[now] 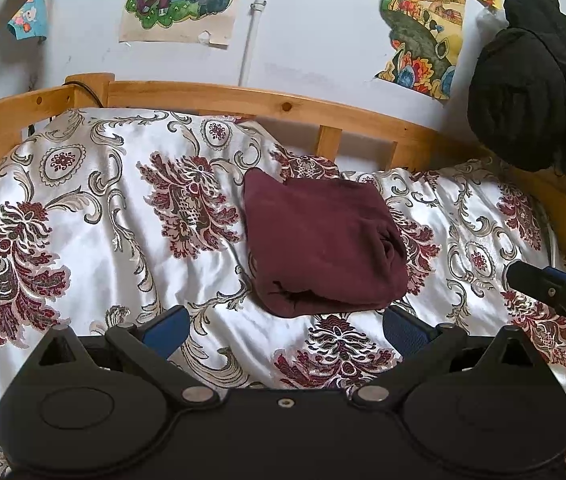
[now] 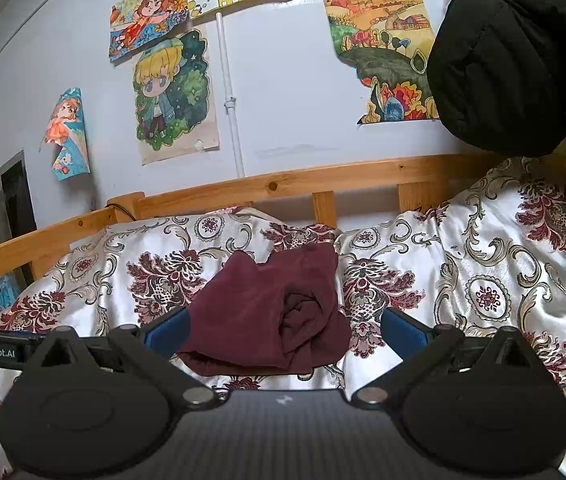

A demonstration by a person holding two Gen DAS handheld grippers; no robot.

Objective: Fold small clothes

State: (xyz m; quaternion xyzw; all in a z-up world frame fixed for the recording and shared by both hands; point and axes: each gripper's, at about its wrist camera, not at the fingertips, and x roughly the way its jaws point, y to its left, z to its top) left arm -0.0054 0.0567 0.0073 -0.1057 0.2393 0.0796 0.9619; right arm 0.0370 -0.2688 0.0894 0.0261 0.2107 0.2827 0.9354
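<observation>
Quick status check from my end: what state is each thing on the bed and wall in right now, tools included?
Maroon garment: folded into a compact bundle, lying on the bedspread, not gripped.
Left tool: open, empty, just short of the garment.
Right tool: open, empty, fingers either side of the garment's near edge.
Bedspread: spread over the bed, wrinkled.
Black jacket: hanging at the right.
Drawings: stuck on the wall, corners curling.

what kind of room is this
Most likely a child's bedroom: a wooden bed frame with a floral satin bedspread, hand-coloured cartoon drawings taped to the wall, and a folded maroon garment lying on the bed.
</observation>
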